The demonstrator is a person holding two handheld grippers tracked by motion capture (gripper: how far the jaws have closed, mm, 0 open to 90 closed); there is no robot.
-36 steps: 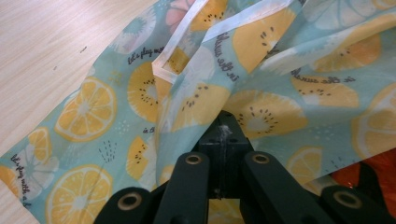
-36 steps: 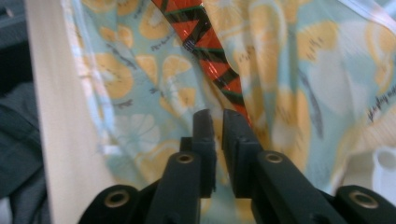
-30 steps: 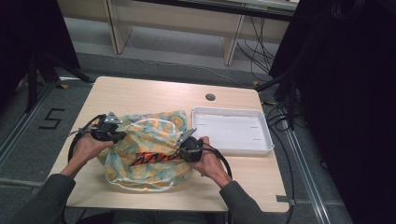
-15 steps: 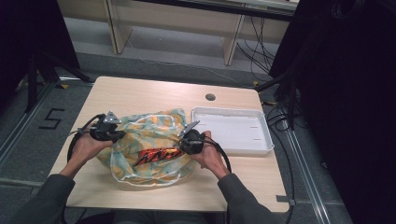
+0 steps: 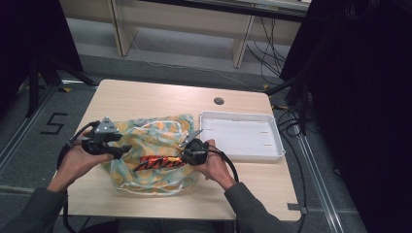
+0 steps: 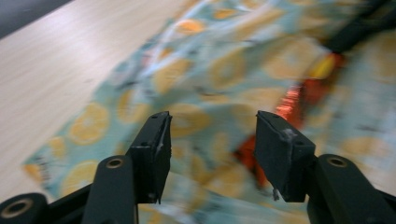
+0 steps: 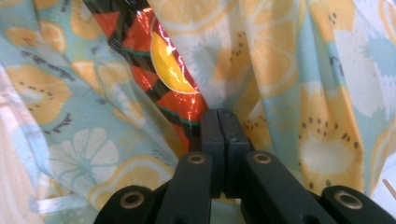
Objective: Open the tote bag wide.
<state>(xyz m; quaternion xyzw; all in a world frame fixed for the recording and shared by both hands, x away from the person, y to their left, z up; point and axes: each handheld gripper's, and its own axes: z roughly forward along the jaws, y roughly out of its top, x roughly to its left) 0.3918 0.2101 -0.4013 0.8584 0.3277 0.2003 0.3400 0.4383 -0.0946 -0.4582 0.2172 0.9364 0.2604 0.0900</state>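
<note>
A teal cloth bag (image 5: 150, 138) printed with orange slices lies rumpled on the wooden table (image 5: 160, 97). A shiny red and orange snack packet (image 5: 155, 162) shows in its opening. My left gripper (image 5: 124, 150) hovers at the bag's left edge. Its jaws have just been opening and stand apart, with nothing pressed between them (image 6: 212, 140); the bag (image 6: 187, 84) and packet (image 6: 294, 100) lie beyond. My right gripper (image 5: 183, 156) is at the packet's right end. There its jaws (image 7: 218, 116) are pressed together on the bag's cloth (image 7: 327, 116), beside the packet (image 7: 163, 60).
A shallow white tray (image 5: 243, 156) stands empty on the table just right of the bag, close to my right hand. A round cable hole (image 5: 218, 101) sits near the table's far edge. Cables trail from both grippers toward the front edge.
My left gripper's jaws have opened and let go of the bag's left edge, and the hand has lifted off a little. The bag has settled flatter. My right gripper has stayed shut in place.
</note>
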